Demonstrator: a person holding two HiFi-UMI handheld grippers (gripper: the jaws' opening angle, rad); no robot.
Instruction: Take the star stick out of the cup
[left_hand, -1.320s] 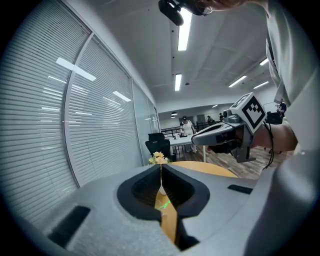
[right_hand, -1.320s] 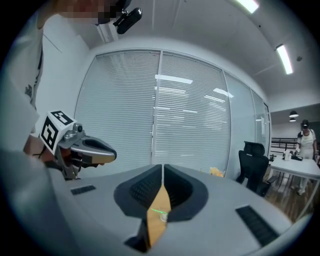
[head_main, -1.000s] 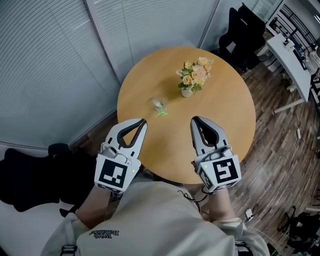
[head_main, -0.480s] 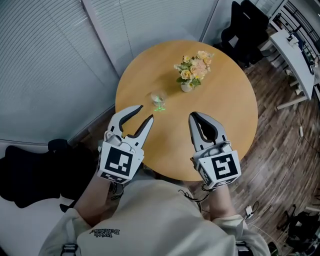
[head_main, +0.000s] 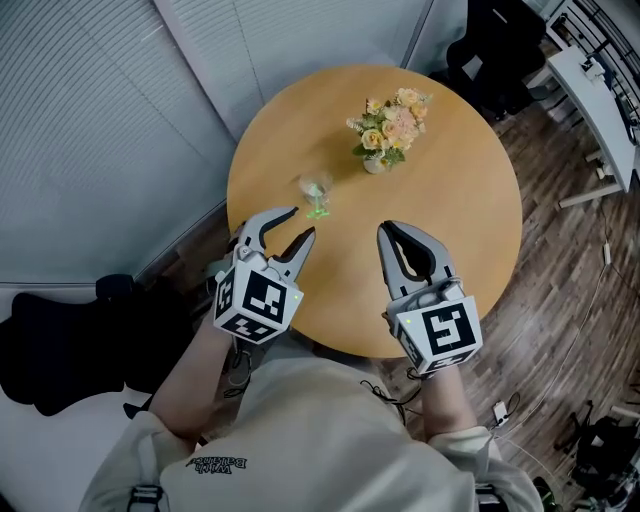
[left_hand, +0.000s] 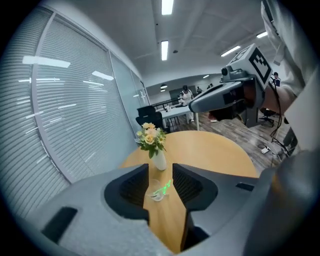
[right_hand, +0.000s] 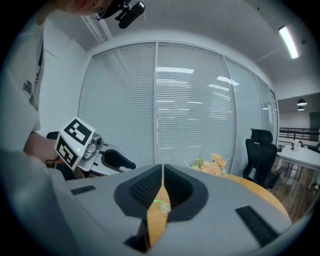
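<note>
There are two containers on the round table. The first is one small clear cup, on the left part of the table, a little in from the left edge. One green star stick is in this cup and leans out on the side toward me. The second is one white vase, which stands a little beyond the middle, toward the far edge, and holds one bunch of yellow and pink flowers. The cup and the vase are near each other but do not touch.

My left gripper is over the near left edge of the table. Its jaws have just been opening and now stand released, with nothing between the pads. In the left gripper view I see the cup and the star stick through the gap, but they lie farther on, not touched.

My right gripper is over the near edge, clenched, with its jaws together and holding nothing.
</note>
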